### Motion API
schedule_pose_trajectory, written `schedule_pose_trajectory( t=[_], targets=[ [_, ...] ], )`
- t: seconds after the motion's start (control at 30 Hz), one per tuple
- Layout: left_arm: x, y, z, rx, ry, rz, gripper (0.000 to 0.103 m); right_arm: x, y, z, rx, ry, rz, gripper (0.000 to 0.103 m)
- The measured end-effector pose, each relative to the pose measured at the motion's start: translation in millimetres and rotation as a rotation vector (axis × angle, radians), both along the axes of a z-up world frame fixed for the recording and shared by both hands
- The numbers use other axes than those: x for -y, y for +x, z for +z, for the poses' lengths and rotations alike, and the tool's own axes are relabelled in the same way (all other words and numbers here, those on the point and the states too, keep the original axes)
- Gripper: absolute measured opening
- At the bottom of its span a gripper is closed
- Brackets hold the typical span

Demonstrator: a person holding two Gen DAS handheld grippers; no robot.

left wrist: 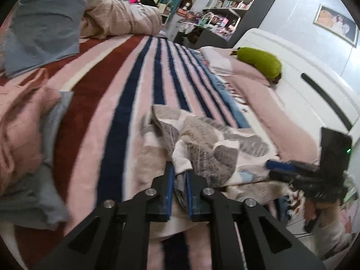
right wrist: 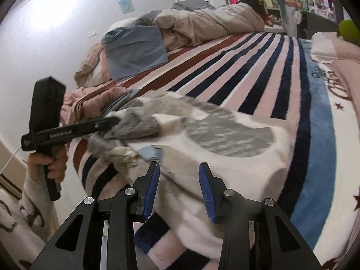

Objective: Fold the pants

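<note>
Pinched on a fold of the patterned fleece pants (left wrist: 202, 139), left gripper (left wrist: 178, 175) jaws press together; pants lie crumpled on the striped blanket (left wrist: 117, 85), while right gripper (right wrist: 178, 173) jaws stand apart over the cloth.

Open striped blanket (left wrist: 117, 85) ahead, clutter along the left and far edges.
Broad bare run of bed beyond the pants (left wrist: 202, 139); left side blocked by a heap of pink and grey-blue clothes (left wrist: 24, 121); far end closed off by a bunched duvet (left wrist: 112, 15); right flank hemmed by a pink pillow (left wrist: 252, 78) with a green plush toy (left wrist: 261, 61).
</note>
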State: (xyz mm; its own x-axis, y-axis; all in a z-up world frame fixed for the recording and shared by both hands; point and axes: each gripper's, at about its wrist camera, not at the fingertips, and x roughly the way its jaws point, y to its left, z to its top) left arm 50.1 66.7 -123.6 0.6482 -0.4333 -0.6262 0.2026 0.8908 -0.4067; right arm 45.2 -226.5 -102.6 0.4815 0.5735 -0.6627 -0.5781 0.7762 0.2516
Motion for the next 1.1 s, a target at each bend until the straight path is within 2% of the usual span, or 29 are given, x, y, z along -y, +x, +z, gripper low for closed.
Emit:
schedule_pose_trajectory(
  t=[0.03,0.1,0.17,0.27,0.37,0.47,0.7,0.77,0.83,0.9,1.03,1.1],
  targets=[
    [-3,-1,-1,-0.002,0.016,0.011,0.017,0,0,1,0.009,-0.009,-0.011,0.032],
    [-10,-3,0,0.001,0.015,0.032,0.042,0,1,1,0.030,-0.047,-0.034,0.032],
    [-16,-7,9,0.034,-0.014,0.039,0.046,0,2,-1,0.046,-0.089,-0.055,0.032],
    [-14,-13,24,0.093,-0.066,-0.028,0.061,-1,1,-4,0.044,-0.108,-0.054,0.032],
    [6,-12,28,0.103,-0.058,-0.115,0.063,-1,-1,-6,0.038,-0.110,-0.043,0.032],
    [27,-10,19,0.077,0.029,-0.147,0.063,1,-2,-9,0.026,-0.096,-0.046,0.032],
    [25,-17,-12,0.017,0.269,-0.082,0.064,8,-2,-7,0.012,-0.069,-0.063,0.030],
    [16,-18,-19,-0.014,0.272,-0.067,0.065,11,-3,-6,0.012,-0.064,-0.071,0.030],
    [4,-20,-21,-0.031,0.233,-0.052,0.066,14,-5,-5,0.008,-0.052,-0.077,0.030],
    [1,-20,-17,-0.019,0.260,-0.033,0.066,18,-7,-3,0.005,-0.039,-0.083,0.030],
    [-6,-17,0,0.031,0.373,0.034,0.067,25,-12,5,0.025,-0.040,-0.102,0.030],
    [-12,-14,11,0.051,0.341,0.029,0.067,30,-14,11,0.043,-0.047,-0.116,0.031]
  ],
)
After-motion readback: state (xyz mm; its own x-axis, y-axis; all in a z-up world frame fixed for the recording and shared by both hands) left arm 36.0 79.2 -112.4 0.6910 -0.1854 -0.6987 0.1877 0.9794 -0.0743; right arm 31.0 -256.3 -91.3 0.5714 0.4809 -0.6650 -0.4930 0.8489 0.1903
